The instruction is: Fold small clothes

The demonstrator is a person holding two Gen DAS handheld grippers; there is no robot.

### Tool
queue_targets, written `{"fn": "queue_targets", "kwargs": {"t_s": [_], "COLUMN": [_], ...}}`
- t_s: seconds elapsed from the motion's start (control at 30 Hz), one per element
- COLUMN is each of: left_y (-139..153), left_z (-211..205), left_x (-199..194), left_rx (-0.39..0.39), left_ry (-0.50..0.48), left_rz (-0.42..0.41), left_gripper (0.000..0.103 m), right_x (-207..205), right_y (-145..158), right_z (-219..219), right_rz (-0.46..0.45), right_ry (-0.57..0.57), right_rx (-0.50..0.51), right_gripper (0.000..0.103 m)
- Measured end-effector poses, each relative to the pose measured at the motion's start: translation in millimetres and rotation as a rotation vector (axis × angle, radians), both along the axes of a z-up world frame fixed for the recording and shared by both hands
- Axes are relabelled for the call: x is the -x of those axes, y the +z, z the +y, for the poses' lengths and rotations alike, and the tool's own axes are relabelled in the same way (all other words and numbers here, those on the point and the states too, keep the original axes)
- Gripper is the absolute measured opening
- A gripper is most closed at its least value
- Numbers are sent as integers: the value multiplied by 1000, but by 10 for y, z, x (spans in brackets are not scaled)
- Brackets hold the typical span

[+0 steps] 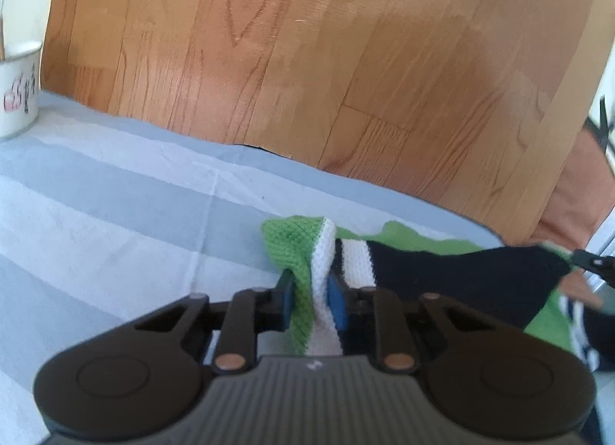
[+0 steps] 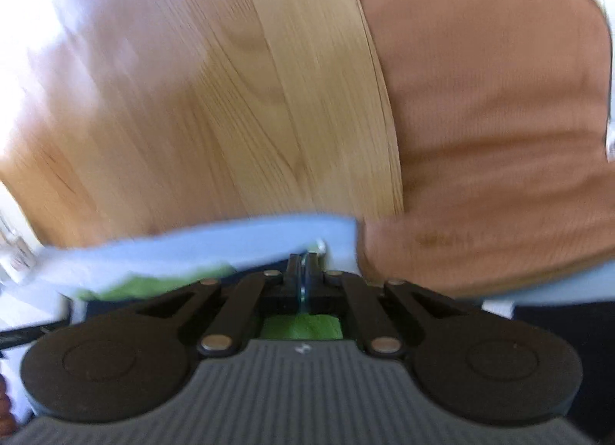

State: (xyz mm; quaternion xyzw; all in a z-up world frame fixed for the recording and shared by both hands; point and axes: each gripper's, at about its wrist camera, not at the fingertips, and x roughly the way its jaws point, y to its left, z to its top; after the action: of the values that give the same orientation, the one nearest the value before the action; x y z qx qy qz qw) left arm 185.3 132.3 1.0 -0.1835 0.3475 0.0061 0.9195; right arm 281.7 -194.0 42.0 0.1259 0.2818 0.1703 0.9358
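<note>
- Left gripper (image 1: 313, 297): jaws clamped on the green-and-white edge of a knitted garment (image 1: 442, 264), cloth bunched between the blue pads.
- Right gripper (image 2: 303, 272): jaws pressed together, apparently on the garment's other end; green knit shows under it; view blurred.
- Garment hangs stretched between both grippers, long axis running left to right, lifted off the striped cloth (image 1: 115, 214).
- Far side: cloth edge, then bare wooden table (image 1: 307, 60); open room there.
- Mug (image 1: 19, 95) far left, well apart.
- Judgement: lay the garment down flat next.
</note>
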Motion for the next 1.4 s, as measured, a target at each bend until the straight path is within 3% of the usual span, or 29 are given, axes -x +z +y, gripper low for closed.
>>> {"fn": "queue_targets", "kwargs": {"t_s": [0.07,0.13,0.17,0.23,0.3,0.33,0.37,0.4,0.43,0.57,0.6,0.67,0.7,0.73,0.87,0.97,1.07,1.13,1.23,1.37,1.4], "left_y": [-2,-1,-1,7,66,110,167,212,249,313,305,241,182,170,285,217,200,271,355,401,405], "left_z": [23,-1,-22,-61,-77,-86,-114,-130,-161,-434,-529,-687,-730,-706,-391,-194,-190,-222,-240,-167,-162], "left_x": [-12,-16,-14,-6,42,79,152,264,368,757,837,930,961,1039,1463,1601,1593,1672,1924,2330,2444], "left_rx": [17,7,-2,-22,-26,-25,-27,-35,-49,-113,-135,-215,-271,-283,-222,-124,-121,-126,-115,-14,18], "left_ry": [-2,-7,-8,-11,-2,-3,-11,-30,-50,-152,-182,-199,-181,-163,-74,-56,-49,-50,-89,-165,-186], "left_rz": [5,13,17,29,54,71,78,74,66,64,67,104,134,114,74,102,101,96,56,33,30], "left_gripper": [19,26,29,48,54,63,67,78,85,85,80,43,13,8,8,9,18,46,55,67,74], "right_x": [216,386,412,345,313,359,449,541,616,932,984,1134,1184,1210,1384,1392,1434,1467,1612,1886,1940], "right_y": [143,132,41,-218,-414,-411,-368,-317,-274,-200,-206,-241,-269,-283,-335,-438,-429,-337,-248,-188,-199], "right_z": [-79,-157,-170,-180,-210,-240,-280,-285,-262,80,183,407,513,616,791,867,854,746,458,-91,-147], "right_rz": [-38,-36,-9,101,182,171,137,101,70,14,15,13,13,14,40,98,99,92,55,45,51], "right_ry": [6,3,-13,-42,-97,-113,-103,-83,-63,109,156,247,283,307,393,435,431,418,367,277,262], "right_rx": [-2,38,80,179,277,264,206,158,134,79,70,82,94,102,72,59,67,47,6,-36,-39], "right_gripper": [4,4,5,10,20,22,31,43,47,50,50,51,51,51,51,53,53,53,54,58,59]}}
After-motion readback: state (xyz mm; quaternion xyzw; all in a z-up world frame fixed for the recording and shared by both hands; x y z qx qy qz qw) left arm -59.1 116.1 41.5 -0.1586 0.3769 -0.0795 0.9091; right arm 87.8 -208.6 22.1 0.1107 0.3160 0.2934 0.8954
